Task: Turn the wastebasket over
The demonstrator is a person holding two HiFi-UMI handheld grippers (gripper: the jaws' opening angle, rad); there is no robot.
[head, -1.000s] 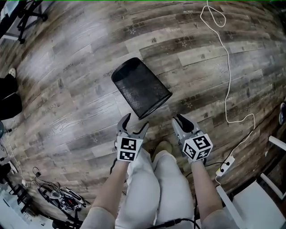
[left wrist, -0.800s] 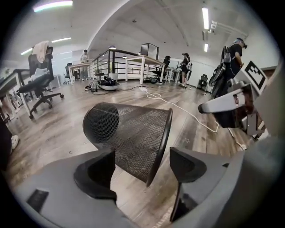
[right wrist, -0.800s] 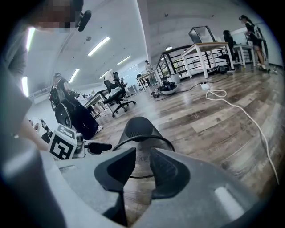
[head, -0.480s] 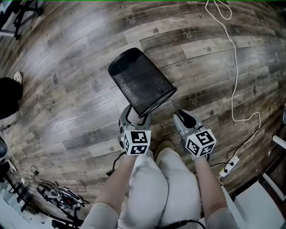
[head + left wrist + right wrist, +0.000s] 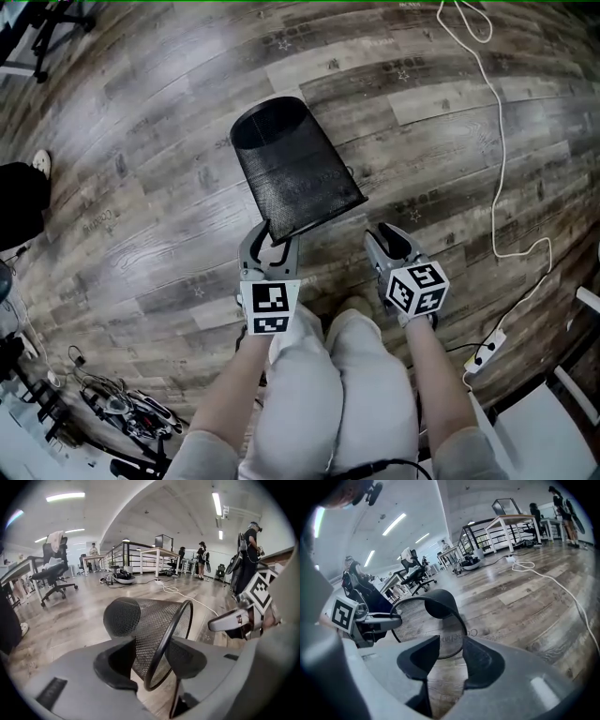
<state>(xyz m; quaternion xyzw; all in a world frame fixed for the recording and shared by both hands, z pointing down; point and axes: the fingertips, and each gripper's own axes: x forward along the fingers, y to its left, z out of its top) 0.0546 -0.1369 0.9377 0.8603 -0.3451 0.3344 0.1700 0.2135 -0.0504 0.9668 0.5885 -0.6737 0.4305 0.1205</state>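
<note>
Looking steeply down in the head view, we see one black wire-mesh wastebasket [image 5: 295,169] lying tilted on its side on the grey-brown wood-plank floor [image 5: 141,216]. Its closed base points away from us and its open round rim [image 5: 165,641] faces our two knees.

We hold two hand-held grippers, each carrying one marker cube [image 5: 272,307] with square black-and-white patterns. The left hand-held gripper [image 5: 269,236] sits at the near edge of the rim. Its jaws have just been closing and stand about half apart, with the rim and a strip of mesh wall between them (a gap shows beside the rim, so the pads do not appear to press on it).

The right hand-held gripper [image 5: 386,232] hovers just to the right of the wastebasket, apart from it. Its jaws have just been opening and stand fairly wide, with only bare floor between them.

One thin white cable [image 5: 500,141] snakes over the floor at the right, well apart from the wastebasket. One white power strip [image 5: 479,349] lies near our right arm.
</note>
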